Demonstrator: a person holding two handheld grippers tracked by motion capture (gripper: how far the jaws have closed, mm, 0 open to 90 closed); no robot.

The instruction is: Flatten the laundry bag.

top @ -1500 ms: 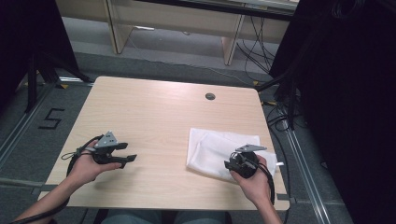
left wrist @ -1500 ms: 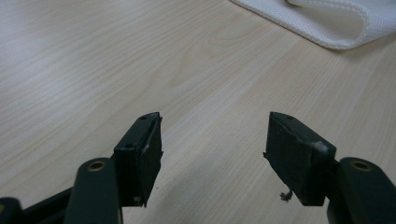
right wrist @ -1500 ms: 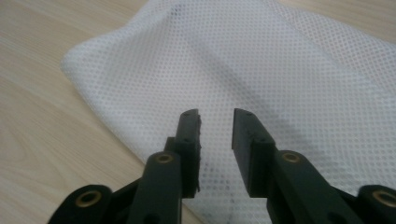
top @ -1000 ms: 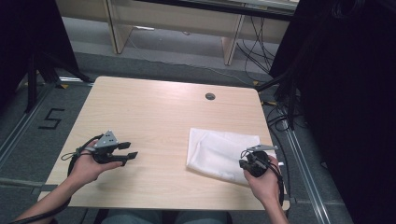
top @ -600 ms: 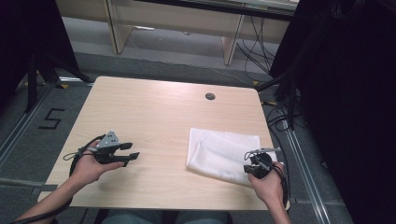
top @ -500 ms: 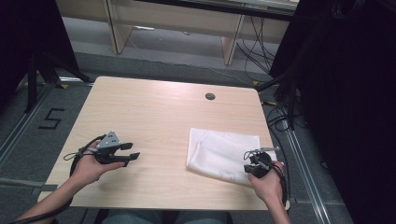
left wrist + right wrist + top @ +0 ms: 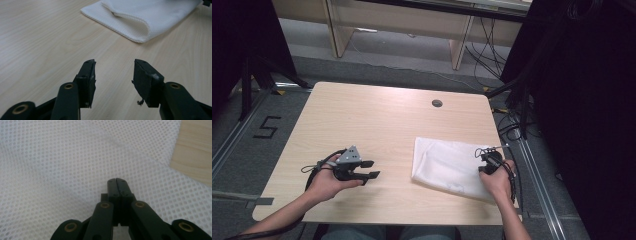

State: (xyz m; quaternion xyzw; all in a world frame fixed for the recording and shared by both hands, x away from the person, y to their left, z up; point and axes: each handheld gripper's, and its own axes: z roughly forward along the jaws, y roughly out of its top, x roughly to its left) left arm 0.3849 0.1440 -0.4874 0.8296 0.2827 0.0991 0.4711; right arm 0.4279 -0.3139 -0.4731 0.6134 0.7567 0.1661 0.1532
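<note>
Black jaws, right gripper (image 7: pixel 117 180): pressing flat together with no gap between them, nothing visibly pinched; in the right gripper view they are lying over white mesh.
Right gripper from above (image 7: pixel 489 161): sitting at the right-hand edge of the cloth, the person's right hand (image 7: pixel 498 180) wrapping it from below.
White mesh cloth (image 7: pixel 449 167): lying folded and flat directly under and ahead of the right gripper, spreading away from it toward the table's middle; its weave is showing as fine holes (image 7: pixel 62 165) in the right gripper view.
Cloth's near fold (image 7: pixel 140 22): showing as a rounded doubled edge well ahead of the left gripper's jaws, apart from them.
Left gripper (image 7: pixel 113 76): standing open, a wide gap between the two jaws, holding nothing, bare wood lying in between.
Left gripper from above (image 7: pixel 362 172): resting low over the wood in the person's left hand (image 7: pixel 326 182), jaws pointing toward the cloth, well apart from it.
Table (image 7: pixel 377 115): pale wood grain running beneath both grippers; a strip of it is peeking out past the cloth's corner (image 7: pixel 197 155) beyond the right gripper.
Round dark hole (image 7: pixel 437 103): sitting in the tabletop far beyond both grippers.
</note>
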